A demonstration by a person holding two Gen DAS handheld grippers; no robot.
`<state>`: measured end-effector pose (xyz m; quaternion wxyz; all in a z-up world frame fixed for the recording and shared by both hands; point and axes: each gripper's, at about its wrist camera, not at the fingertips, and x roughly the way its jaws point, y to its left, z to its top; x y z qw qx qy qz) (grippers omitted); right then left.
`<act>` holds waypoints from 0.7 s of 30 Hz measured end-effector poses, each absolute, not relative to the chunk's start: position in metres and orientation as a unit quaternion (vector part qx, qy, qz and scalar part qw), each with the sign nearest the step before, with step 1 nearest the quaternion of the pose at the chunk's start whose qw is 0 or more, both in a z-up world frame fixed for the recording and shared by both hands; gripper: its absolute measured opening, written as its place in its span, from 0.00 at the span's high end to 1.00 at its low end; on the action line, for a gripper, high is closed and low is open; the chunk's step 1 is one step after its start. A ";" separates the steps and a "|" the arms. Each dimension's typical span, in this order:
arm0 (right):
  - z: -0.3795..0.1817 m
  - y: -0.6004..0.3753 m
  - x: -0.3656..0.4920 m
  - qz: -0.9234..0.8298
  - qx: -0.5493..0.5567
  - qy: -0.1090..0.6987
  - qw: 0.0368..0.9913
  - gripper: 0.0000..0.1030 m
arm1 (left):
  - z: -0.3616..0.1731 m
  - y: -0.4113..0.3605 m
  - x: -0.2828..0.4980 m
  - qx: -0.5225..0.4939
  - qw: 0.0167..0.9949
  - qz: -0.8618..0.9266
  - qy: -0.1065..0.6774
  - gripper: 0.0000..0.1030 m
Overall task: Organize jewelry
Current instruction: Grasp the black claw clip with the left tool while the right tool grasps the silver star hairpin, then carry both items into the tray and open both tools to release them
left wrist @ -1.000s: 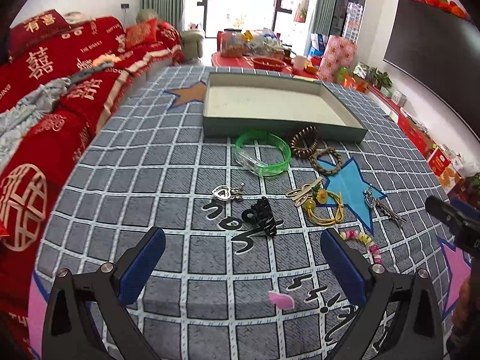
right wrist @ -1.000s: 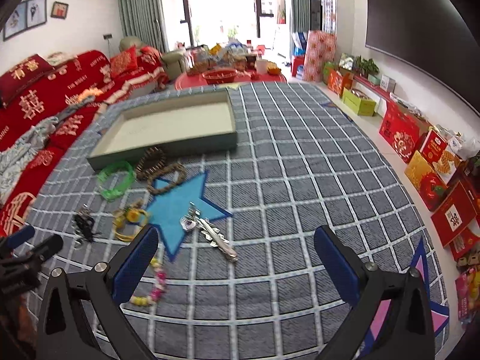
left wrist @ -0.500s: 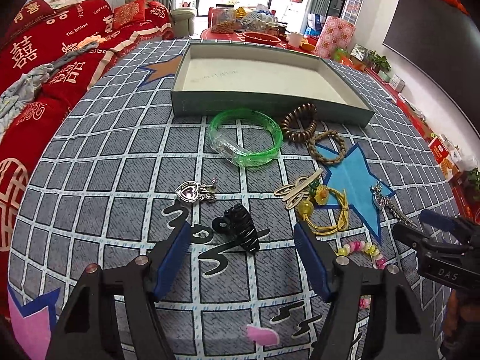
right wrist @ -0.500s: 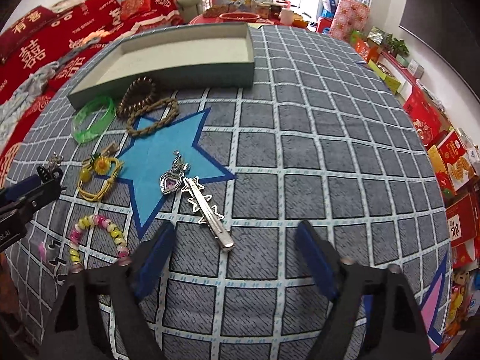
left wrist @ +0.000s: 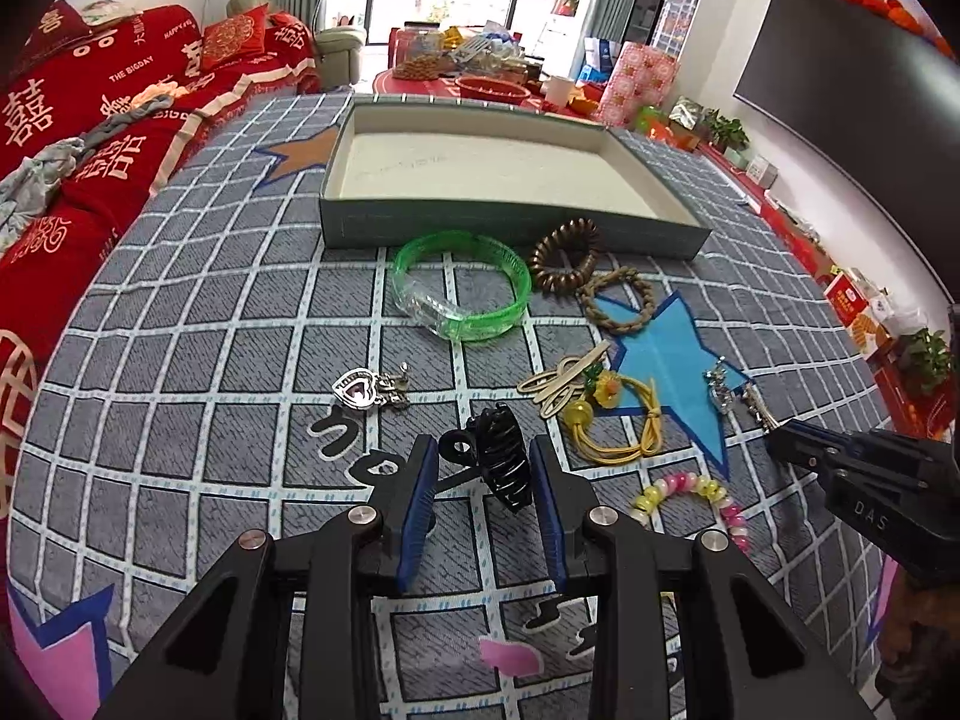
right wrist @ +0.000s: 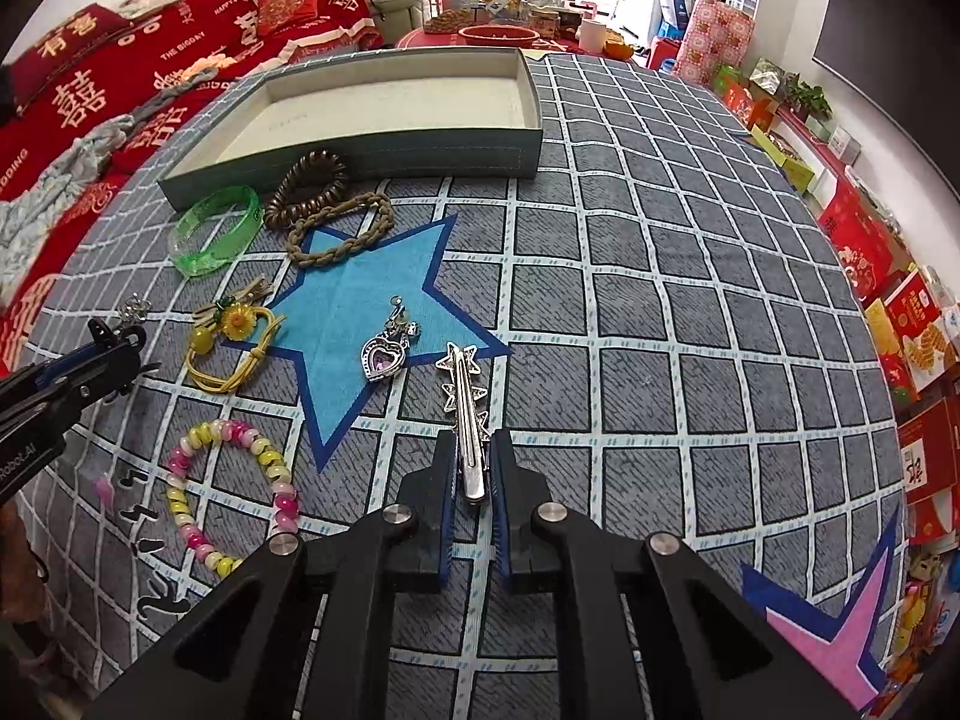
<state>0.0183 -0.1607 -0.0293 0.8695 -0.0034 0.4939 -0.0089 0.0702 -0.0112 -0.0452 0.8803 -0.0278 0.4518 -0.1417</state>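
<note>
Gray checked cloth covers the bench where, near the empty tray (left wrist: pixel 510 222), both tongs have narrowed from wide open: left tongs (left wrist: pixel 483 471) bracketing the black hair claw (left wrist: pixel 495 459), right tongs (right wrist: pixel 474 468) pinching the silver hair clip (right wrist: pixel 465 420), lifts likely next.

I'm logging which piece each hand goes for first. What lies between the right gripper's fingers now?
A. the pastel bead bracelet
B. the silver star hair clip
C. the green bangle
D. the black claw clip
B: in the right wrist view the right gripper has its fingers close on either side of the silver star hair clip, which lies on the cloth just past the blue star.
</note>
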 end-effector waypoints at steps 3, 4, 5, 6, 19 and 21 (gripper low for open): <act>-0.019 -0.168 0.015 0.001 0.029 0.485 0.874 0.89 | -0.032 -0.006 0.072 -0.031 0.882 -0.147 0.447 0.57; -0.014 -0.171 0.013 0.004 0.039 0.480 0.876 0.89 | -0.027 -0.004 0.073 -0.033 0.882 -0.149 0.445 0.57; -0.009 -0.175 0.015 0.007 0.047 0.476 0.878 0.89 | -0.023 -0.004 0.076 -0.035 0.883 -0.151 0.444 0.57; -0.002 -0.179 0.019 0.011 0.055 0.471 0.881 0.89 | -0.017 -0.003 0.079 -0.037 0.883 -0.155 0.442 0.57; 0.061 -0.214 0.099 0.058 0.103 0.429 0.896 0.89 | 0.053 0.001 0.149 -0.029 0.910 -0.158 0.382 0.57; 0.068 -0.215 0.117 0.063 0.114 0.429 0.894 0.89 | 0.055 -0.001 0.169 -0.031 0.911 -0.154 0.381 0.57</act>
